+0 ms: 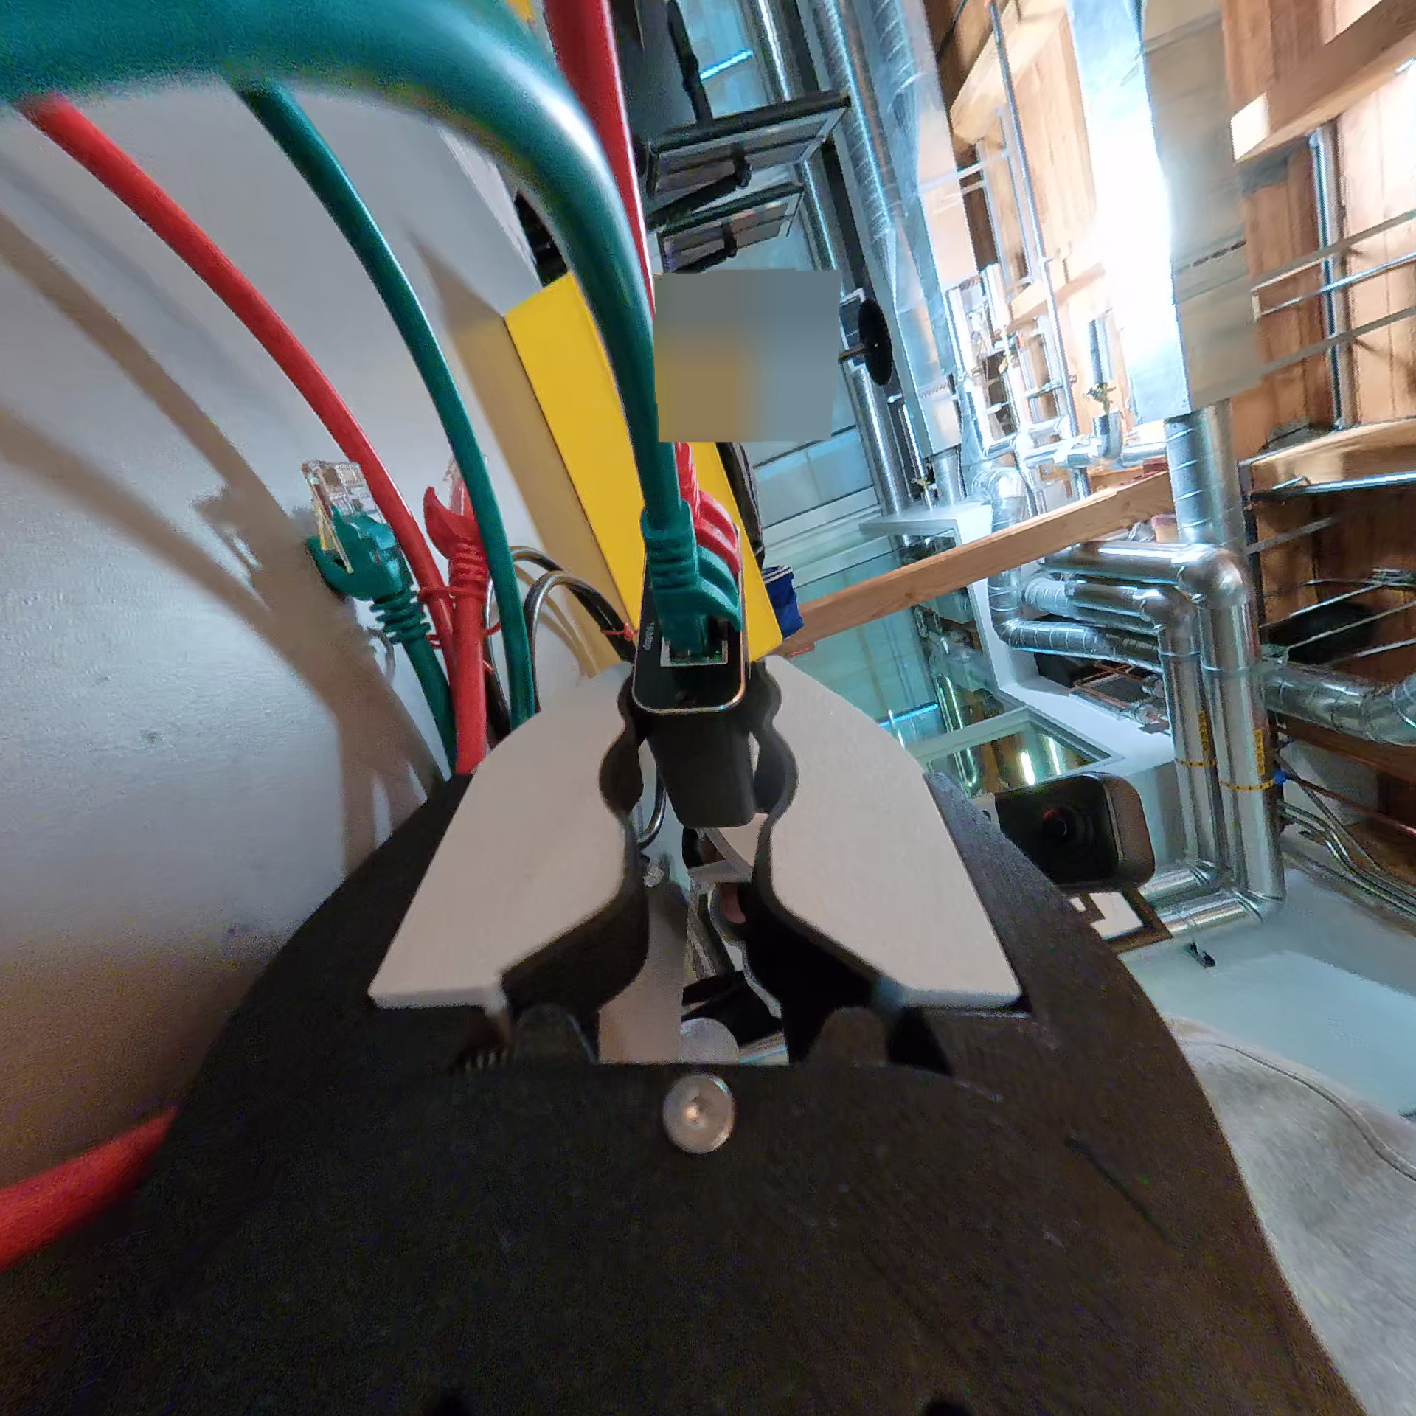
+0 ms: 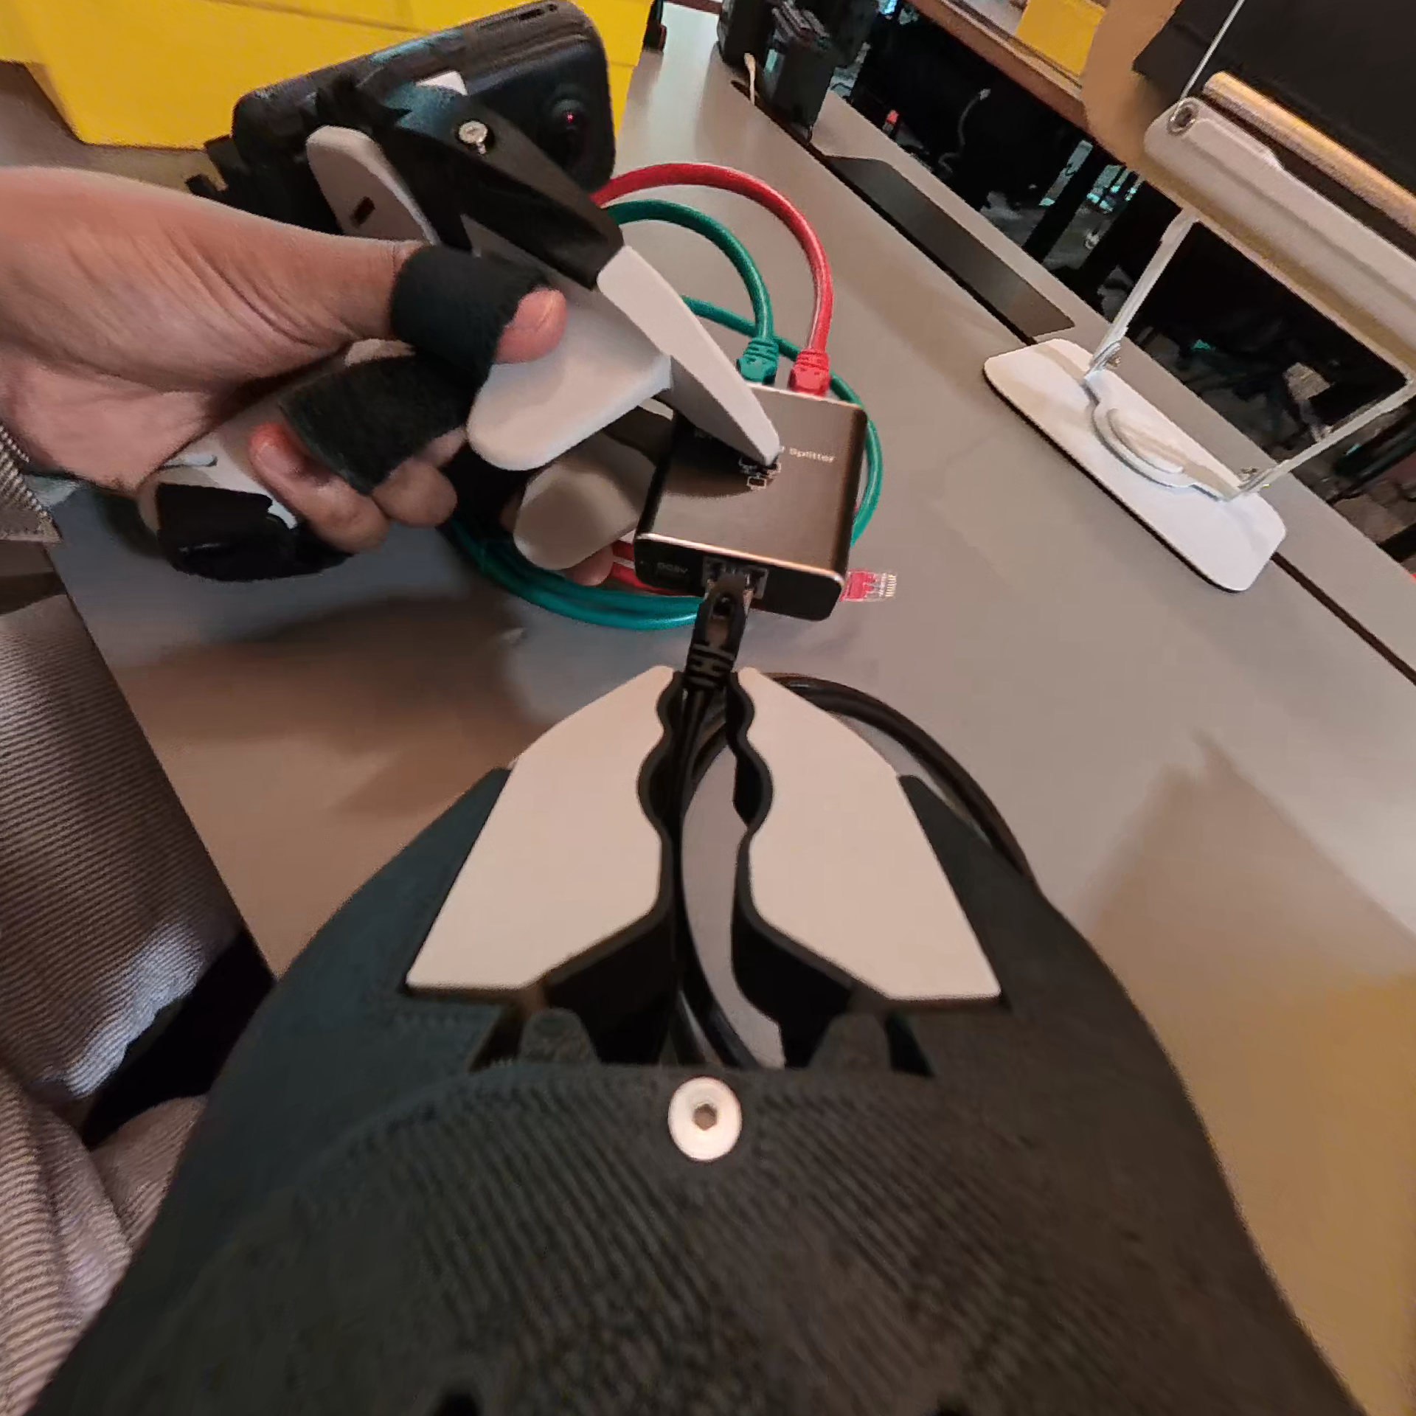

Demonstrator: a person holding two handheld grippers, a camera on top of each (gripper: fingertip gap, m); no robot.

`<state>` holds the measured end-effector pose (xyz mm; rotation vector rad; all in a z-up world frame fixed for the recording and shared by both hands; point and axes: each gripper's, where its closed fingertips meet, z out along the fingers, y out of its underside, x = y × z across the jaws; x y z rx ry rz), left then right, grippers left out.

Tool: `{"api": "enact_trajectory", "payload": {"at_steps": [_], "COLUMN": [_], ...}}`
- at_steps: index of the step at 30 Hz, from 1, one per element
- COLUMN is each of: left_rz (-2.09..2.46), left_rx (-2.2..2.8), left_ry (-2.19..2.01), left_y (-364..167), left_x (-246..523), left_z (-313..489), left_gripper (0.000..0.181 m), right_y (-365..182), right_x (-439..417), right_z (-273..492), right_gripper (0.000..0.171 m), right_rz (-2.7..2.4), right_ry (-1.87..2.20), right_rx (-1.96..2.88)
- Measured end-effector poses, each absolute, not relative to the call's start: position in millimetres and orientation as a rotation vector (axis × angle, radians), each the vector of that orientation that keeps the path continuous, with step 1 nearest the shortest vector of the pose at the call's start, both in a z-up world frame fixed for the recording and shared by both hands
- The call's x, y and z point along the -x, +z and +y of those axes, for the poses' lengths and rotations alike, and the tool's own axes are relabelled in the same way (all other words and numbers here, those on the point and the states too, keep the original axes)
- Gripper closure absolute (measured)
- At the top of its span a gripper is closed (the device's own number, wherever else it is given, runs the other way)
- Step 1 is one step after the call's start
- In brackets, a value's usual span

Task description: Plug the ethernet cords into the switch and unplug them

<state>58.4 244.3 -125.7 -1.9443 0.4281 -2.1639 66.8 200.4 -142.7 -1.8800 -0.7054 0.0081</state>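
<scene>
Right wrist view: right gripper (image 2: pixel 703 678) nearly closed, pinching the black cord (image 2: pixel 712 640), whose plug sits at the switch (image 2: pixel 755 490) port. Left gripper (image 1: pixel 699 693) clamps the switch, lifted over the grey table (image 2: pixel 1073 728); green cord (image 1: pixel 674 567) plugged in. Silver ducting (image 1: pixel 1195 613) behind.

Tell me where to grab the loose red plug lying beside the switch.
Grip the red plug by its red boot, not the clear tip. It lies flat on the table, tip pointing away from the switch, boot partly tucked under the switch corner. So probably come from above on the open right side, tool closing across its width.
</scene>
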Motion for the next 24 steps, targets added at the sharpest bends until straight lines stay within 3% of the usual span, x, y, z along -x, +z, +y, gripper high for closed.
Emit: {"api": "enact_trajectory", "payload": {"at_steps": [24], "left_rz": [0.621], "left_rx": [2.046], "left_ry": [-2.181], "left_y": [-133], "left_x": [-57], "left_z": [229], "left_gripper": [0.152], "right_y": [-149], "right_x": [-59], "right_z": [193], "right_gripper": [0.161], "right_rz": [-0.714], "right_ry": [0.196], "right_rx": [1.916]}}
